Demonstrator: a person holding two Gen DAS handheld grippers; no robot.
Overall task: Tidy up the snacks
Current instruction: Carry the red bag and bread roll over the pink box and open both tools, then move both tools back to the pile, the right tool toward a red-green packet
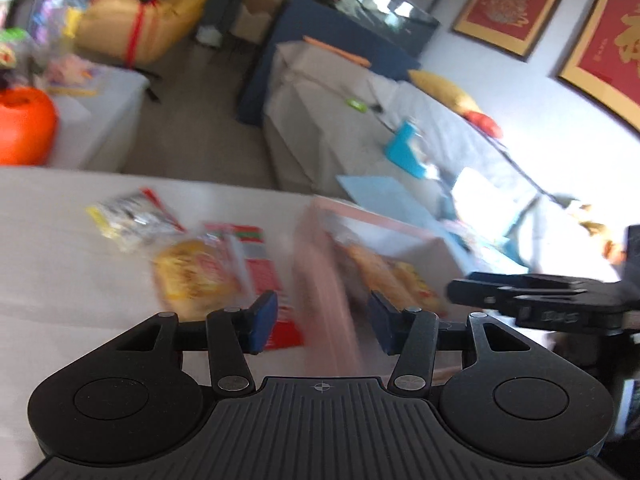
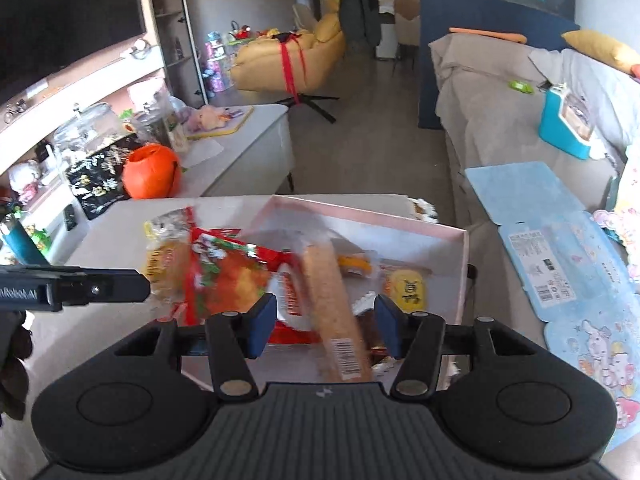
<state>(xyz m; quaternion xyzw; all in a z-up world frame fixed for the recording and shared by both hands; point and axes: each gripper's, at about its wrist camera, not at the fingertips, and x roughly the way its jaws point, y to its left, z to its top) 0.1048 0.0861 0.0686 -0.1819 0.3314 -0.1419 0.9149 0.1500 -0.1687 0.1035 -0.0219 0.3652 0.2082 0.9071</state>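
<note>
Both grippers gape over the snack box, holding nothing.

Between the right gripper (image 2: pixel 324 326)'s spread blue pads lies a long tan wafer pack (image 2: pixel 334 312), barcode toward the camera, in the pink-rimmed box (image 2: pixel 464 256). The left gripper (image 1: pixel 322 322), equally wide, straddles the box wall; glossy packets (image 1: pixel 192 270) lie left on the table (image 1: pixel 60 248), print blurred.

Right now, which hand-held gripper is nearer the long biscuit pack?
Right. The right hand-held gripper is open with the biscuit pack between its fingers; the left hand-held gripper is off to the left, over the loose snacks.
</note>
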